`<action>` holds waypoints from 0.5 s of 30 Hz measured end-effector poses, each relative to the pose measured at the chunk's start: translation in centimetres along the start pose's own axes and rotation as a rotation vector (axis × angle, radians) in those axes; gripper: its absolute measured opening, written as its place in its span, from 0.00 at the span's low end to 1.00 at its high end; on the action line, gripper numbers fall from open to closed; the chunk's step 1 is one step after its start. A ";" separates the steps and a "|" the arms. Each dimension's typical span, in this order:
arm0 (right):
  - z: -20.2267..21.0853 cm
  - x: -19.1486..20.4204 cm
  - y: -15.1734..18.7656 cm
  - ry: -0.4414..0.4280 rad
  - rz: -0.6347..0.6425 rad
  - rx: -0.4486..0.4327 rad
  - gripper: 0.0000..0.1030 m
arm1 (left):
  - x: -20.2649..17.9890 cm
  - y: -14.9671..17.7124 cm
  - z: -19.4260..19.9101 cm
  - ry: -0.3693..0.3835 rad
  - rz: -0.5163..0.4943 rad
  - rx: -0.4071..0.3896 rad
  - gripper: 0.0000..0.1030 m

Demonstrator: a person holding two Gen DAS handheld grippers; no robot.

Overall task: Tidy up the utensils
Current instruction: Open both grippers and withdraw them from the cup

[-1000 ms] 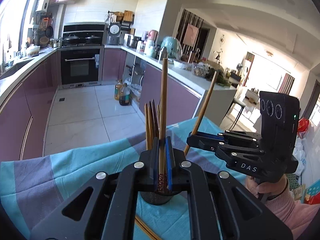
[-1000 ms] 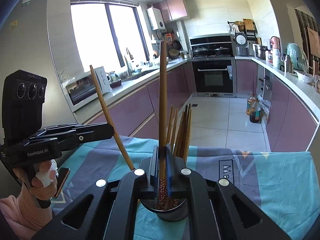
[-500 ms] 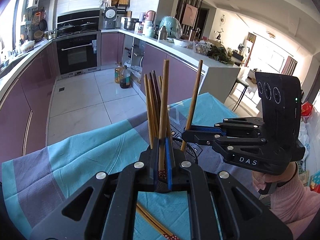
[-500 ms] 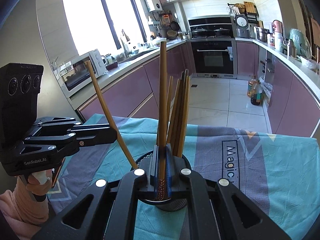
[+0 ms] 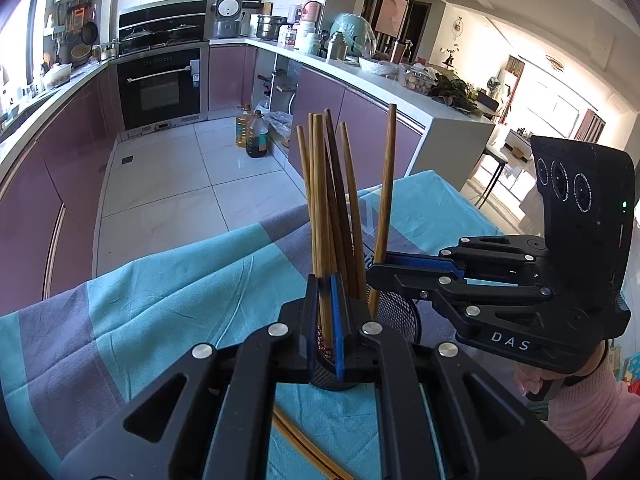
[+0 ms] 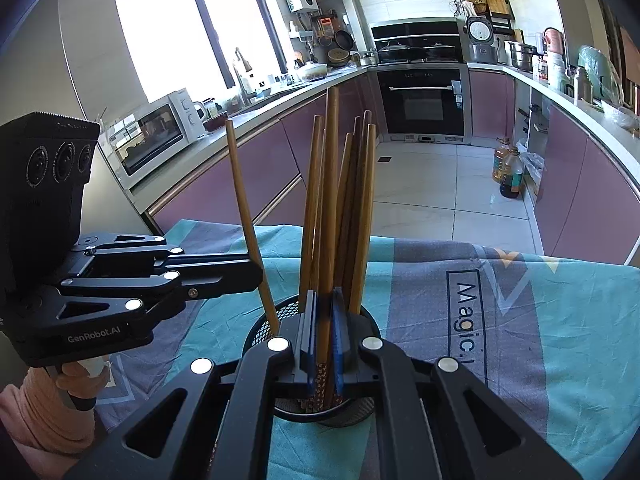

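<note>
Both chopsticks we hold have come down since a second ago, their lower ends now sunk into the holder among the others.

Across the lower half of both views we see the teal and grey tablecloth [image 6: 520, 320], printed with "Magic" at centre right of the right wrist view. On it, low and central, stands the black mesh holder [image 6: 288, 312], with a bundle of wooden chopsticks [image 6: 356, 208] standing upright in it and fanning slightly.

Our left gripper [image 5: 326, 320] fills the bottom of its own view, its blue-padded fingers pressed together on one light chopstick [image 5: 318, 200] whose patterned end shows between the pads. From the right wrist view that gripper reaches in from the left edge, marked "GenRobot.AI", with its chopstick tilted to the upper left.

Our right gripper [image 6: 324, 340] is likewise clamped on a tall chopstick [image 6: 330, 200], which runs straight up the middle of the frame. In the left wrist view it comes in from the right, lettered "DAS", its chopstick nearly upright.

At the bottom of the left wrist view, two more chopsticks [image 5: 304, 450] lie flat on the cloth, partly hidden under our gripper.
</note>
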State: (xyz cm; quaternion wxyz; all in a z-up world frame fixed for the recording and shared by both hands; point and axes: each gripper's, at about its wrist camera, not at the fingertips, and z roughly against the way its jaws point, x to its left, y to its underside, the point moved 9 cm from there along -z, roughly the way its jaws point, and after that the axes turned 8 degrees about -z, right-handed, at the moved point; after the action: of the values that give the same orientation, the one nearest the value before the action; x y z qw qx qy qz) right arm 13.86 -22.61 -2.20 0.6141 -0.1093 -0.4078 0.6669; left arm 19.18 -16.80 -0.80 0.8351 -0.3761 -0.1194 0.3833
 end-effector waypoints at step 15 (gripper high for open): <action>1.0 -0.2 0.1 -0.013 -0.029 -0.034 0.12 | 0.8 1.3 2.8 -0.041 0.033 -0.093 0.15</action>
State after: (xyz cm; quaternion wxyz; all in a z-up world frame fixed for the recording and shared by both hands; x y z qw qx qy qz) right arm 13.14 -23.19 -1.72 0.6192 -0.1093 -0.4246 0.6514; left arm 17.63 -14.20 0.09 0.8077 -0.4084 -0.1478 0.3987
